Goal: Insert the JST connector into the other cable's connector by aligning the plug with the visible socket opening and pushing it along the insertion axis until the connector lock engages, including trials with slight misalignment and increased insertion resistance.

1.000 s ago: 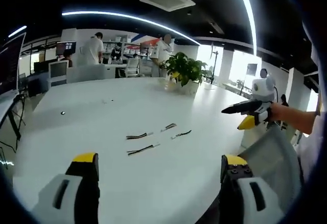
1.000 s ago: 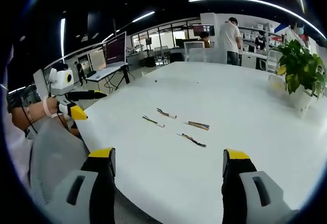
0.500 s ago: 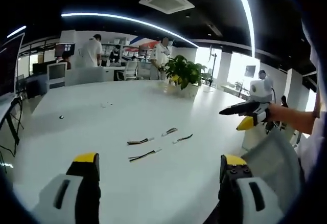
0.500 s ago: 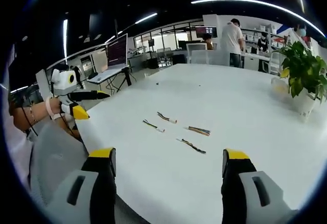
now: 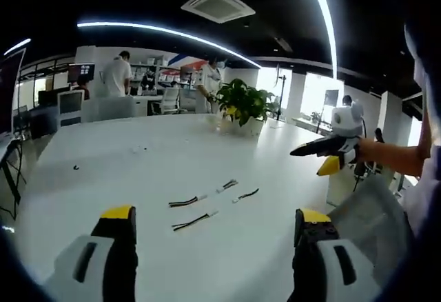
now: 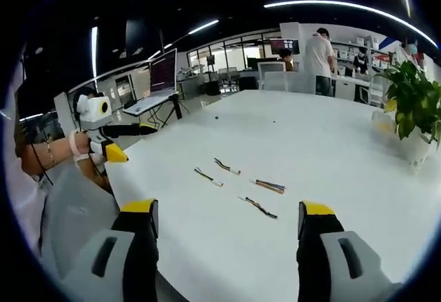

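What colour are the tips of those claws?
Yellow tips on each claw, over black and grey bodies; clearest in the right gripper view.

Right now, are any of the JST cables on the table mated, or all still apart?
All apart, as far as visible: four short cables lie separately on the white table, gaps between them. Both grippers, left and right, are open and empty.
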`<state>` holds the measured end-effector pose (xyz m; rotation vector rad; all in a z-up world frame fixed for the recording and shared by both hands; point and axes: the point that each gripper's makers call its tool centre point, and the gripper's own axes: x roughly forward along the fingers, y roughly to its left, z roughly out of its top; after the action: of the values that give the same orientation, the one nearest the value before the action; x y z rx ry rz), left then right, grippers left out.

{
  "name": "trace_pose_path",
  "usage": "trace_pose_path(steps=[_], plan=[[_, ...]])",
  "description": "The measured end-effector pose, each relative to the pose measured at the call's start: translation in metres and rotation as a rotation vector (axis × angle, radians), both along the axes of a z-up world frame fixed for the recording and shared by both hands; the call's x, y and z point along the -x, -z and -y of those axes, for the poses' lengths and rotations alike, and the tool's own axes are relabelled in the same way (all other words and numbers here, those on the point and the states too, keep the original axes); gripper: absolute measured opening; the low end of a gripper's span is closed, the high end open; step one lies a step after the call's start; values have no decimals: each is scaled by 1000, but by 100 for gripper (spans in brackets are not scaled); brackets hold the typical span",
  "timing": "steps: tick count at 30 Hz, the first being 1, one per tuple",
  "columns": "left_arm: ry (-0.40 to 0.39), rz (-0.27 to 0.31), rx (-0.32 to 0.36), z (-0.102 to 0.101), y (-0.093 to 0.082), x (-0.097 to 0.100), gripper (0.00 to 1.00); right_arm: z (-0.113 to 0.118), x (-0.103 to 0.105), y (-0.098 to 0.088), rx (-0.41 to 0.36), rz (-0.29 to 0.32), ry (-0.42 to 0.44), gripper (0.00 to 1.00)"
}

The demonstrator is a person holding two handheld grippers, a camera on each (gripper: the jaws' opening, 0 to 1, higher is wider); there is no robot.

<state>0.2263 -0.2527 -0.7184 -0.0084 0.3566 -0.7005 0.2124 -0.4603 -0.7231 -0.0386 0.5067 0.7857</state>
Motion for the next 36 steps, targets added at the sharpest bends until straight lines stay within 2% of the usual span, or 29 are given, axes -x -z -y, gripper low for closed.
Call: trace_pose_path(steps=[6, 9, 14, 16, 23, 26, 29, 32, 34, 36], plan=[[7, -10, 26, 1, 1, -8, 92, -5, -2, 0, -2, 2, -33, 81], [8, -20, 27, 1, 0, -12, 90, -10, -5, -8, -4, 69, -74, 77], [17, -13, 30, 1, -4, -19, 89, -16, -10, -15, -14, 81, -99, 76], [22, -10, 25, 2, -4, -22, 89, -15, -14, -15, 6, 104, -111, 70], [44, -18, 8, 2, -1, -28, 87, -18, -26, -10, 32, 99, -137, 68], [28, -24, 55, 1, -4, -34, 87, -19, -30, -8, 42, 99, -143, 67], [22, -30, 28, -1, 0, -39, 85, -23, -34, -9, 15, 95, -149, 66], [36, -29, -2, -1, 5, -43, 85, -25, -38, -8, 6, 100, -150, 58], [44, -34, -9, 1, 8, -46, 84, -26, -42, -7, -9, 96, -149, 58], [48, 5, -28, 2, 6, -51, 81, -26, -46, -5, -14, 92, -147, 59]])
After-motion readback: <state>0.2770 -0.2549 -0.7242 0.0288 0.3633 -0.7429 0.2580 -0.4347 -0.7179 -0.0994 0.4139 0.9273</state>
